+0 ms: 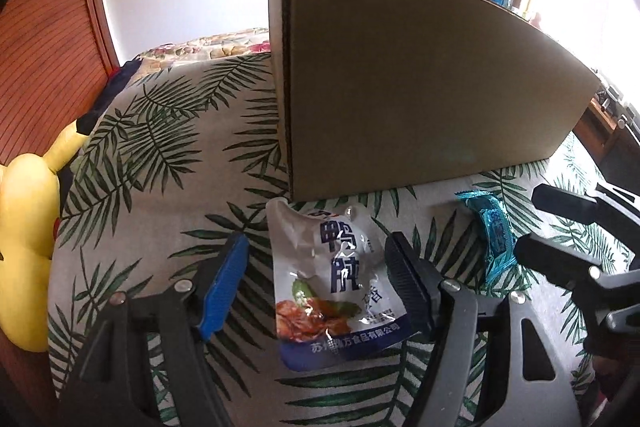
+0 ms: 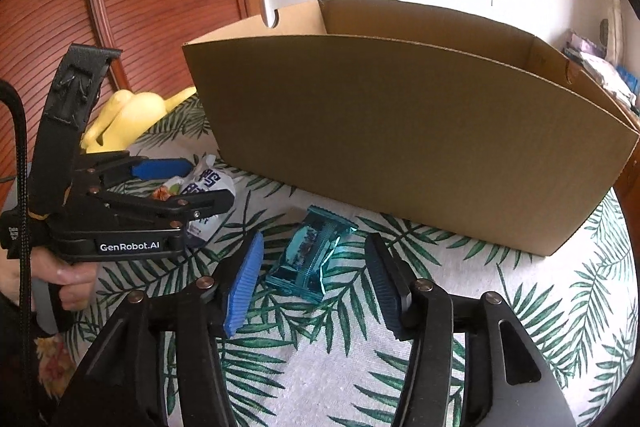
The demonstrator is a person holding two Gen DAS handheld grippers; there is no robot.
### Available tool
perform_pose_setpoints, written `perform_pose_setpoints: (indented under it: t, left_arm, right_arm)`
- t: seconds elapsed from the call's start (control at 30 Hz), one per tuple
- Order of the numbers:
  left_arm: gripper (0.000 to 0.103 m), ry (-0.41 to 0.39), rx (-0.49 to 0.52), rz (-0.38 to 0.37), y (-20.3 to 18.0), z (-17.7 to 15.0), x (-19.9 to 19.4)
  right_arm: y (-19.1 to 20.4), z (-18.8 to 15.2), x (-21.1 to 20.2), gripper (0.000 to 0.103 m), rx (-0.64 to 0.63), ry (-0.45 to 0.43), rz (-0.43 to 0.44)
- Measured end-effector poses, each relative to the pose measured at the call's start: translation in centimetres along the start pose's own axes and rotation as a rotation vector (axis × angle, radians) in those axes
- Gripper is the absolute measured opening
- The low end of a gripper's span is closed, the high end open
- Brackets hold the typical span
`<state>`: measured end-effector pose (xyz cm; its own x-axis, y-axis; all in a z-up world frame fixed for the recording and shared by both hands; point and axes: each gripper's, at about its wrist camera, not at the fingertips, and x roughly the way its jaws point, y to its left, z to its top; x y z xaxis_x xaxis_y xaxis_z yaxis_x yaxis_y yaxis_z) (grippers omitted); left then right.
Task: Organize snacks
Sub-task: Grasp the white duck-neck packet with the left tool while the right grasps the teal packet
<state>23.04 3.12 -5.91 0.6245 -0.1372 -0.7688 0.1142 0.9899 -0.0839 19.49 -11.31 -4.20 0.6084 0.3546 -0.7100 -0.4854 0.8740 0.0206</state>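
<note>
Left gripper (image 1: 316, 263) spread, straddling white foil pouch (image 1: 336, 287) lengthwise; right gripper (image 2: 314, 267) spread, flanking teal crinkled wrapper (image 2: 310, 255); neither clamped.

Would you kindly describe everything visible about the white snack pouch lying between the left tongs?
The white snack pouch is a glossy, crinkled plastic packet with large dark blue characters, a picture of a cooked dish with green pepper, and a blue band along its near edge. It lies flat and sealed on the leaf-print cloth, its far corner near the cardboard box. The left tongs straddle it, open, pads not pressing it.
</note>
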Motion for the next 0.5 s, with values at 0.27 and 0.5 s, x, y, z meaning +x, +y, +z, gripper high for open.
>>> perform_pose_setpoints:
  t: [0.27,0.5]
  left_arm:
    - [0.071,0.0,-0.006,0.002,0.2,-0.1,-0.2]
    - [0.071,-0.017,0.01,-0.011,-0.4,0.2,-1.0]
  right_arm:
    - [-0.2,0.0,0.6,0.056,0.012,0.011,0.002]
    - [-0.4,-0.3,0.6,0.056,0.016,0.018,0.003]
